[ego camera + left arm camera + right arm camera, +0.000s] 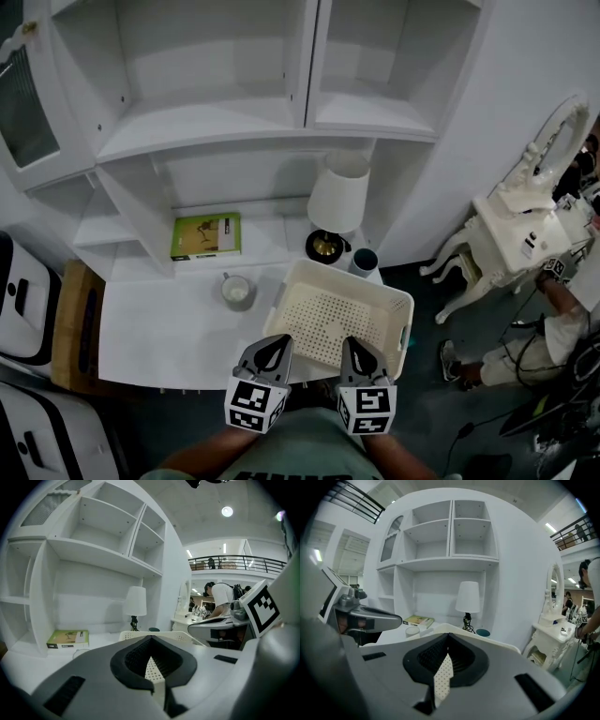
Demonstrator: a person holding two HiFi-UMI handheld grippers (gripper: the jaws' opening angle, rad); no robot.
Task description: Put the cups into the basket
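The left gripper and the right gripper are both pinched tight on the near wall of the basket, with a strip of its perforated plastic showing between each pair of jaws. The basket sits open side up on the white desk, its long axis running across in front of the person from left to right, and its right end seems to reach past the end of the desk. Neither cup is in it yet. The pale cup stands just left of the basket and the dark cup just behind its far rim, by the foot of the lamp; both are upright, mouths up. I'd worry that a push away from the person would drive the far rim into the dark cup or the lamp and tip one. Held by one thin wall only, the basket could also flex, sag or slip free if lifted.
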